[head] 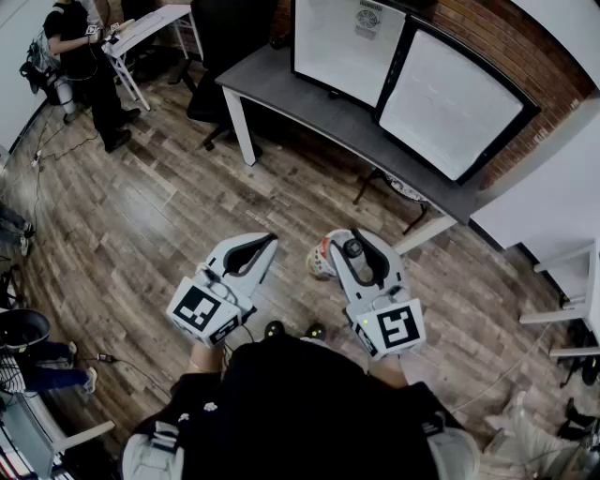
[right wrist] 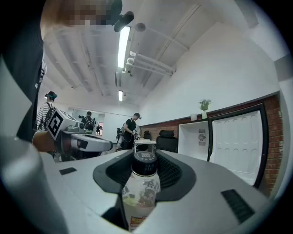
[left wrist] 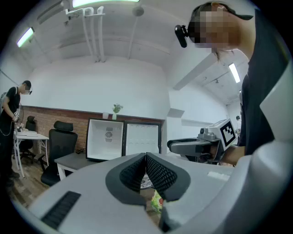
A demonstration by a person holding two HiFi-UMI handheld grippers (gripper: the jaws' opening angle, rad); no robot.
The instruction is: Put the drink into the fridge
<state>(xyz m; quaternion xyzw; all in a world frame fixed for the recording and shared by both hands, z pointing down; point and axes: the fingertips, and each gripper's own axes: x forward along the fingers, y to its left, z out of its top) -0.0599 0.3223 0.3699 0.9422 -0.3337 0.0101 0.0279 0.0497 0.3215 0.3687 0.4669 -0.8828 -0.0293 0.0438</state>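
The drink (head: pixel 323 260) is a pale bottle with a dark cap (right wrist: pixel 145 163) and a printed label (right wrist: pixel 138 194). It stands upright between the jaws of my right gripper (head: pixel 355 240), which is shut on it just below the cap. My left gripper (head: pixel 269 239) is level with it on the left, its jaws shut with nothing between them (left wrist: pixel 145 157). The small fridge (head: pixel 342 42) stands on the grey desk (head: pixel 309 108) ahead, with its door (head: pixel 450 98) swung wide open to the right and a white inside. Both grippers are well short of it.
A black office chair (head: pixel 220 47) stands left of the desk. A person (head: pixel 80 56) stands by a white folding table (head: pixel 150 23) at the far left. White furniture (head: pixel 562 197) lines the right side. Wooden floor (head: pixel 159 225) lies between me and the desk.
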